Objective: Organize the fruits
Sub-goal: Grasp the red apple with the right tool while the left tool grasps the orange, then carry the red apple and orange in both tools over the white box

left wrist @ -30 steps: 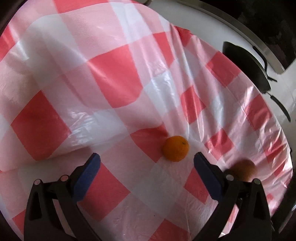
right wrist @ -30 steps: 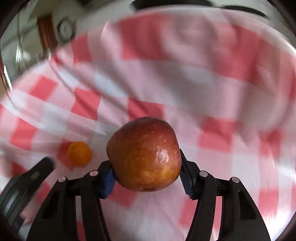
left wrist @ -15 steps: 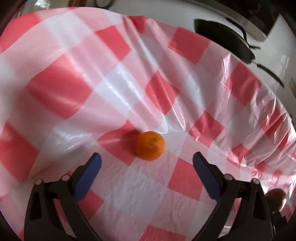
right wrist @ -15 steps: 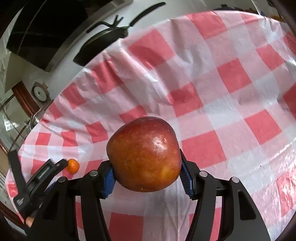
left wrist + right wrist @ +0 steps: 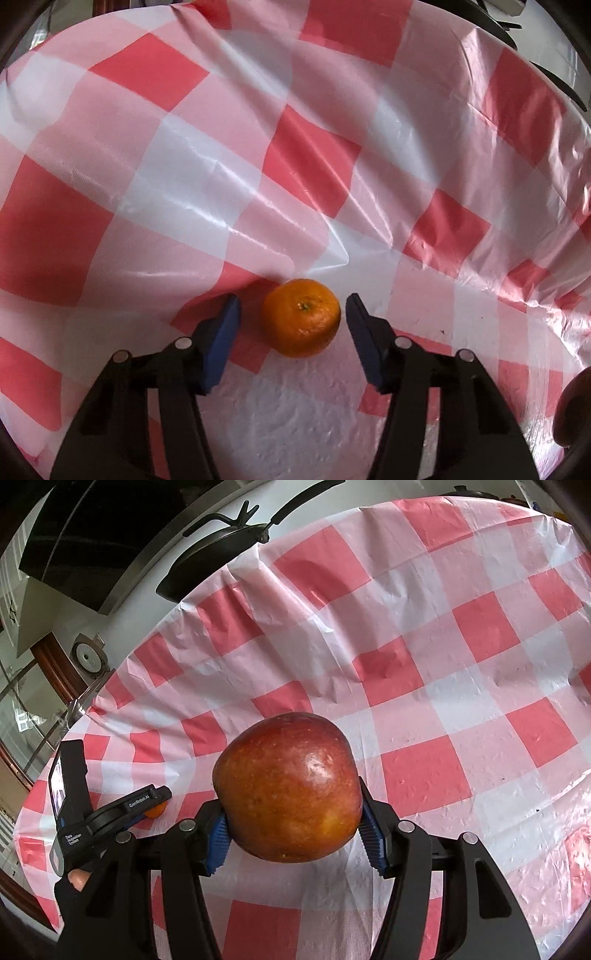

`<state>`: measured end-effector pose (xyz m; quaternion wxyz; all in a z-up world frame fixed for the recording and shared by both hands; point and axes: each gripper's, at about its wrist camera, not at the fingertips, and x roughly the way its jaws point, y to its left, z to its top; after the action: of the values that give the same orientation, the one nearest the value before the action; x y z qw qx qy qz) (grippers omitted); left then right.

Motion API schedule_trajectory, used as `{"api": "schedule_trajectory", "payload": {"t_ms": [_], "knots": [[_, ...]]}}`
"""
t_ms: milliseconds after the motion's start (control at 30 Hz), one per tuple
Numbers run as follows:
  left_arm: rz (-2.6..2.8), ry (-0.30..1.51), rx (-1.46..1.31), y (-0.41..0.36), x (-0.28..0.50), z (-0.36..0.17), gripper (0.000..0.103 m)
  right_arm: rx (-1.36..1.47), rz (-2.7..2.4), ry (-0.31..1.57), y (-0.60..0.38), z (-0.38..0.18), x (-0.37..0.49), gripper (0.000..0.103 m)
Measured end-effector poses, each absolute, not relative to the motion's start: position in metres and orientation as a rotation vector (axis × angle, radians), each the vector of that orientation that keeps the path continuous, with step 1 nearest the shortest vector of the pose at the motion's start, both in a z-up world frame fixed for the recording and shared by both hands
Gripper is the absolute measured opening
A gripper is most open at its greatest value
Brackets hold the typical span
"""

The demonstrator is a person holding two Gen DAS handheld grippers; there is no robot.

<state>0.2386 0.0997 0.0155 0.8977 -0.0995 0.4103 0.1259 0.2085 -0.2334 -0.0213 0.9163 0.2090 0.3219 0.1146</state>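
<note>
Left gripper (image 5: 293, 308) is closing its blue pads around the small round orange mandarin (image 5: 301, 317), not yet touching; it should stay centred so both pads meet evenly.

I see my left gripper (image 5: 293, 314) closing its blue-padded black jaws around a small round orange mandarin (image 5: 301, 318) on the red-and-white checked plastic tablecloth (image 5: 207, 192); the pads seem not quite touching it.
</note>
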Motion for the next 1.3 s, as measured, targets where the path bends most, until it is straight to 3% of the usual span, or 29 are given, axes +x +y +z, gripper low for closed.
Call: {"api": "schedule_trajectory", "payload": {"t_ms": [67, 600, 1033, 1300], "knots": [[0.246, 0.844, -0.209, 0.1, 0.237, 0.016, 0.039, 0.429, 0.235, 0.665, -0.233, -0.022, 0.208, 0.058], [0.229, 0.675, -0.247, 0.082, 0.195, 0.037, 0.039, 0.425, 0.246, 0.694, -0.23, -0.027, 0.213, 0.058], [0.22, 0.631, -0.311, 0.084, 0.081, 0.037, 0.039, 0.417, 0.246, 0.678, -0.23, -0.025, 0.209, 0.058], [0.228, 0.608, -0.387, 0.113, 0.013, 0.035, 0.039, 0.372, 0.327, 0.685, -0.21, -0.017, 0.145, 0.058]]}}
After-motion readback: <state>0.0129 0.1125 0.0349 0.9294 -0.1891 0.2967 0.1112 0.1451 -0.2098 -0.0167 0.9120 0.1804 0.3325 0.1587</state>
